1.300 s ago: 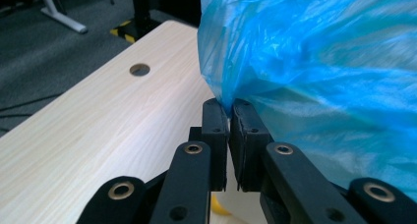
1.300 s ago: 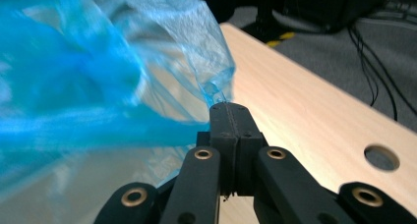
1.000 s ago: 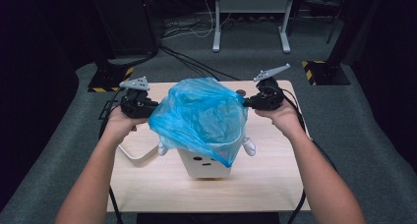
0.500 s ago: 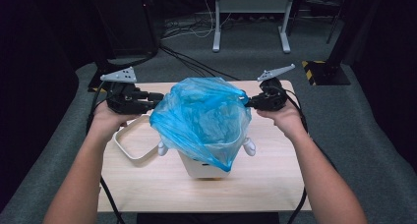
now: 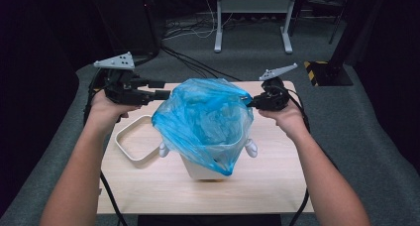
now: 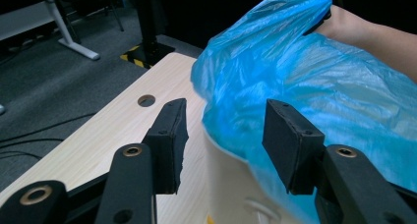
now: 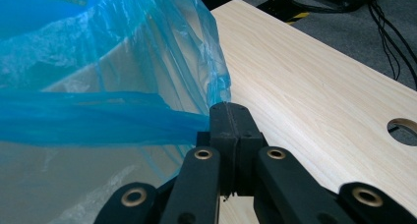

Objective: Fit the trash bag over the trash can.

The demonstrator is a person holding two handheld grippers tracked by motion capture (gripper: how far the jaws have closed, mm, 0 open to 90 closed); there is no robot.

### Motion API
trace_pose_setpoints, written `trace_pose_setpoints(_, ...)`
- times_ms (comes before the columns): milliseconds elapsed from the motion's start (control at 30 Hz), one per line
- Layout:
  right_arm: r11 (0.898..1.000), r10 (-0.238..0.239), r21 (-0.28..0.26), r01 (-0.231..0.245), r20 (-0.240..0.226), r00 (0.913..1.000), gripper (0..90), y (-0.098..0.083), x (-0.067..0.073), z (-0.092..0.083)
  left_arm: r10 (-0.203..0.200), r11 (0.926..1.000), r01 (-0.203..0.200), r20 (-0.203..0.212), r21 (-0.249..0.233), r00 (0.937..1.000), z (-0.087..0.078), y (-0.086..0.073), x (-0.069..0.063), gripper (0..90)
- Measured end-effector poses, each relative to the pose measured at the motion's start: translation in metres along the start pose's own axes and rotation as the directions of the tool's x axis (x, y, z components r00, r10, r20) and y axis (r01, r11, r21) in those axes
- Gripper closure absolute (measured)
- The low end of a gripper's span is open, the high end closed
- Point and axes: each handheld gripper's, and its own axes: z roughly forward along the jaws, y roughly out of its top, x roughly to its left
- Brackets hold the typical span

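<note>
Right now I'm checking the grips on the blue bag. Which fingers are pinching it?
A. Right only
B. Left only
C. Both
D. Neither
A: the right gripper has its fingers shut on a stretched strip of the bag, while the left gripper has just been opening and stands apart from it.

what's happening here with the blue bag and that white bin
A person with a gripper in each hand is fitting a blue plastic bag into a small white bin on a wooden table. The right gripper is shut on the bag's edge, holding it up on that side. The left gripper has just been opening; nothing sits between its pads, and it hangs beside the bag. A white rectangular lid frame lies on the table left of the bin.
</note>
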Motion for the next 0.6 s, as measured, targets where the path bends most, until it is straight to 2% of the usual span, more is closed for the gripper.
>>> trace_pose_setpoints(133,1.000,0.000,0.001,0.000,0.000,1.0000,90.0,0.000,0.000,0.001,-0.004,1.0000,0.004,0.027,0.002,0.9996,0.014,0.005,0.002,51.2)
trace_pose_setpoints(267,1.000,-0.003,0.000,0.003,-0.003,1.0000,90.0,0.001,0.001,0.000,-0.003,0.9998,0.003,0.027,0.017,0.9996,0.028,0.010,0.007,52.6)
trace_pose_setpoints(367,1.000,-0.001,0.000,0.001,-0.002,1.0000,90.0,0.000,0.000,0.000,-0.002,0.9998,0.001,0.036,0.020,0.9993,0.034,0.009,0.009,67.2)
trace_pose_setpoints(400,1.000,-0.005,-0.002,0.005,0.000,1.0000,90.0,0.000,0.000,0.000,0.008,0.9997,-0.008,0.030,0.021,0.9995,0.036,0.008,0.010,74.7)
trace_pose_setpoints(500,1.000,-0.002,-0.004,0.002,0.000,1.0000,90.0,-0.001,-0.001,-0.001,-0.006,0.9991,0.006,0.001,0.041,1.0000,0.039,0.002,0.014,87.6)
trace_pose_setpoints(600,1.000,0.002,-0.001,-0.002,0.002,1.0000,89.9,-0.003,-0.002,-0.001,-0.035,0.9971,0.037,-0.030,0.067,0.9989,0.041,-0.006,0.021,89.4)
